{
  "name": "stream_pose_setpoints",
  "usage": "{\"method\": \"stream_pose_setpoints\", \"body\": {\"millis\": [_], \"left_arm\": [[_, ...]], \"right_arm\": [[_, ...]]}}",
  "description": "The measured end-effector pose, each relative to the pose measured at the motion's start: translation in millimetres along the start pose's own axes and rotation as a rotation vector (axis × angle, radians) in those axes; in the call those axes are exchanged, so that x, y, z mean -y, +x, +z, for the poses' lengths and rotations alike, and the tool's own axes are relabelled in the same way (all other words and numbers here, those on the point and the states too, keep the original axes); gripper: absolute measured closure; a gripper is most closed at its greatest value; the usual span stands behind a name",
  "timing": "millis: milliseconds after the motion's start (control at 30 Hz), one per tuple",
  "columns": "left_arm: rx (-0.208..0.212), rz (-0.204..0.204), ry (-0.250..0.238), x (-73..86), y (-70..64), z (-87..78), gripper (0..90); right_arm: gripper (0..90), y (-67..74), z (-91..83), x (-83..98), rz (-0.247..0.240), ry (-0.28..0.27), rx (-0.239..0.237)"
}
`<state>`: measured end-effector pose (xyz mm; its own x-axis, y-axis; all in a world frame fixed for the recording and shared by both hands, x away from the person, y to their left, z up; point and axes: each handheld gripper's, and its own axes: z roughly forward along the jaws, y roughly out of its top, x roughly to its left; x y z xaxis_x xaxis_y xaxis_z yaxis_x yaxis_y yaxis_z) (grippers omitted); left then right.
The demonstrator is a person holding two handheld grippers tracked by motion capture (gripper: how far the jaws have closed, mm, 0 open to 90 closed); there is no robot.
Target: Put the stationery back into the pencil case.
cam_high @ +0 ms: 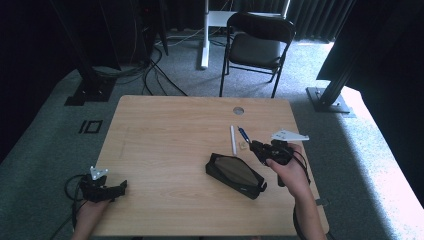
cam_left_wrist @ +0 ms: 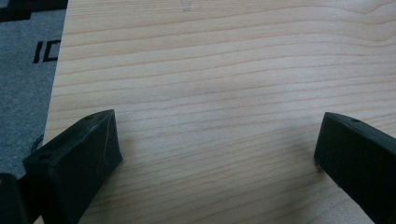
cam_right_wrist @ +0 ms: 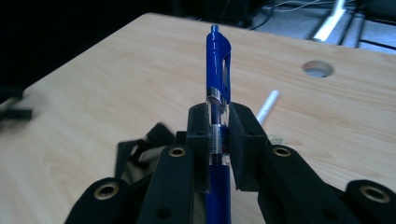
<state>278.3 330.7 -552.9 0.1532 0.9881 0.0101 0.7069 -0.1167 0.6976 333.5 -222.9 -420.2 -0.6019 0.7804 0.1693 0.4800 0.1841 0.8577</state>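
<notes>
Blue pen (cam_right_wrist: 218, 60) in clamped hand-held gripper (cam_right_wrist: 218, 140)

The pen's (cam_right_wrist: 217, 93) lower end runs off the bottom edge, below the right claw (cam_right_wrist: 218, 140). The pads cover part of its clear middle. The dark pouch (cam_right_wrist: 140, 154) behind the claw is blurred and mostly hidden. A tiny thing (cam_high: 243, 145) just beside the claw is too small to tell.

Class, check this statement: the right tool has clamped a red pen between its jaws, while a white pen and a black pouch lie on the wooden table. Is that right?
Not quite: the pen is blue, not red, as the right gripper view shows. The rest stands: the right tool clamps it, and the white pen and black pouch lie on the wooden table.
</notes>
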Motion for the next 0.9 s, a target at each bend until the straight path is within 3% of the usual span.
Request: {"method": "stream_pose_setpoints", "body": {"millis": [500,767,900], "left_arm": [[0.0,-0.001,-0.001,0.0,-0.1,0.1,0.6],[0.0,-0.001,0.0,0.0,0.0,0.0,0.6],[0.0,-0.001,-0.001,0.0,0.0,0.1,0.6]], "right_arm": [[79.5,9.3,9.2,7.8,-0.039,0.07,-0.115],[79.5,17.0,16.2,11.0,-0.14,0.14,-0.19],[79.5,19.9,20.5,12.9,-0.168,0.174,-0.219]]}}
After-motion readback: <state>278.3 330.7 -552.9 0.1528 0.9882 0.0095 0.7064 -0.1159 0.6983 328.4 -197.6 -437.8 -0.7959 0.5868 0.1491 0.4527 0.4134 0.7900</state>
